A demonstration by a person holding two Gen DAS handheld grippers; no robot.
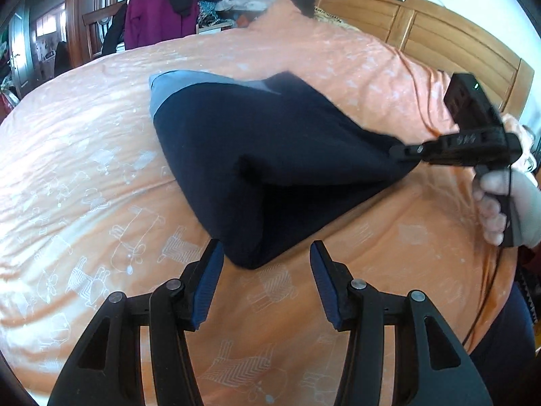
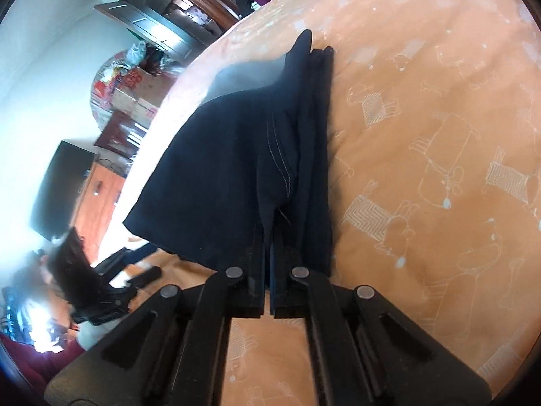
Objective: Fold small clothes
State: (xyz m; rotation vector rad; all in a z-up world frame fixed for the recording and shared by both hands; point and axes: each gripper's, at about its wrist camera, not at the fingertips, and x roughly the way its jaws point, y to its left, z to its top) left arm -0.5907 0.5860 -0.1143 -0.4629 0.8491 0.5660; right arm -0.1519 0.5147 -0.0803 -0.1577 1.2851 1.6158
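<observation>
A small dark navy garment (image 1: pixel 270 155) with a grey-blue band at its far end lies partly lifted on the orange bedspread (image 1: pixel 84 155). My left gripper (image 1: pixel 267 253) is open, its blue pads either side of the garment's near corner without touching it. In the left wrist view my right gripper (image 1: pixel 402 152) comes in from the right, held by a hand (image 1: pixel 497 209), and is shut on the garment's right edge. In the right wrist view my right gripper (image 2: pixel 268 237) pinches a fold of the navy garment (image 2: pixel 236 155), which hangs raised above the bedspread (image 2: pixel 422 135).
A wooden headboard (image 1: pixel 449 37) stands at the back right. A purple coat on a chair (image 1: pixel 159 17) and piled clothes sit beyond the bed's far edge. A dark screen (image 2: pixel 61 189) and boxes (image 2: pixel 135 88) show past the bed in the right wrist view.
</observation>
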